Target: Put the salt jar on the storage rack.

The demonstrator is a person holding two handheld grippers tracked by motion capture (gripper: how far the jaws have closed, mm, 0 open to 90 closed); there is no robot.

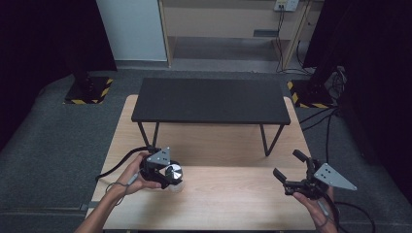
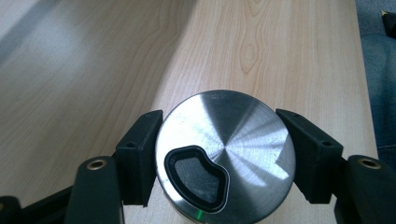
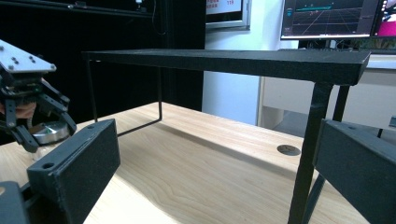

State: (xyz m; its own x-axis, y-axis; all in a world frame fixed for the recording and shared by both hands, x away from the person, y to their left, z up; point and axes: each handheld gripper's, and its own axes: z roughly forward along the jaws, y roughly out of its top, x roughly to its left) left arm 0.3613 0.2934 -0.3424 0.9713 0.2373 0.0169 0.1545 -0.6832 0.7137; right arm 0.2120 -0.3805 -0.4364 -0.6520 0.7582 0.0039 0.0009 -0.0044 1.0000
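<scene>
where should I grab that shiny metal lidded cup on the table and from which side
Grip the round steel lid across its rim, coming from above, pads on opposite sides. It stands upright, and the left tool already clamps it this way.

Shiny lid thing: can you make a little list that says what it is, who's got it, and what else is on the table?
thing: round cup with a shiny metal lid, dark drinking hole in it
where: near edge of the wooden table, left side
held by: left gripper, fingers pressed on both sides of the lid
right gripper: open, nothing in it, above the table's right side
also there: black shelf on thin legs, at the back
</scene>
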